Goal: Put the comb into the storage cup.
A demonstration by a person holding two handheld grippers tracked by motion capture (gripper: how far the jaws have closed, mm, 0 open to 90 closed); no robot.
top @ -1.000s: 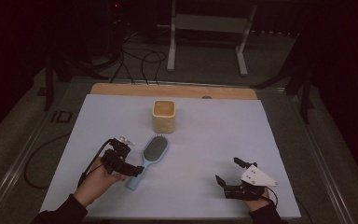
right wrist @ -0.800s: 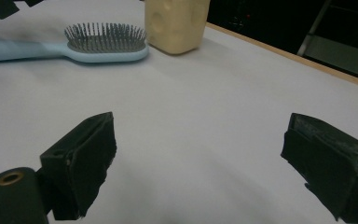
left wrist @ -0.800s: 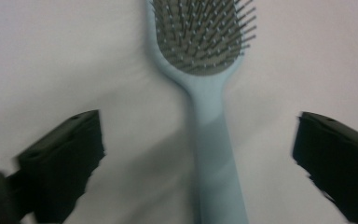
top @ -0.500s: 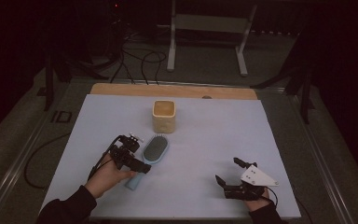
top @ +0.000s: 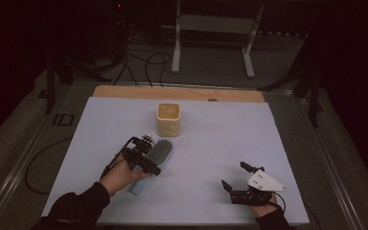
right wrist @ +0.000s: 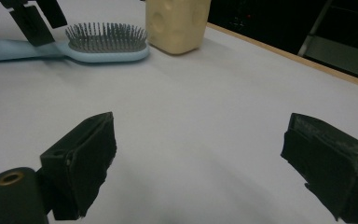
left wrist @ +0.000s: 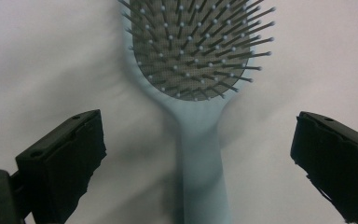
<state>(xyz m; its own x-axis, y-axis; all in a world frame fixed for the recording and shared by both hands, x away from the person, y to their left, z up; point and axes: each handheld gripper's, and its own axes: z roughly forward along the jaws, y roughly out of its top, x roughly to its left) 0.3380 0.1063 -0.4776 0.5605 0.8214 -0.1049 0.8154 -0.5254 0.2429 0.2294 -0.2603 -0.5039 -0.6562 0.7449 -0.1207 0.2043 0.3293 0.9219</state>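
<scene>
A light-blue hairbrush (top: pixel 161 152) with a grey bristle pad lies bristles up on the white table (top: pixel 220 134). My left gripper (top: pixel 146 160) hovers over its handle. In the left gripper view the handle (left wrist: pixel 200 158) runs between the two wide-apart jaws and touches neither; the left gripper (left wrist: pixel 200 158) is open. Its jaws have just been closing a little. A cream square cup (top: pixel 168 119) stands just beyond the brush head. My right gripper (top: pixel 233 175) rests open near the front right edge, with bare table between its jaws (right wrist: pixel 200 158). From there I see the brush (right wrist: pixel 107 39) and cup (right wrist: pixel 177 21).
A wooden strip (top: pixel 177 93) borders the table's far edge. Behind it a metal stand (top: pixel 211 28) and cables (top: pixel 143 60) lie on the dark floor. Bare white surface stretches between the two grippers and to the right of the cup.
My left hand has carried its gripper rightward from beside the brush to over the handle. The right gripper has stayed put.
</scene>
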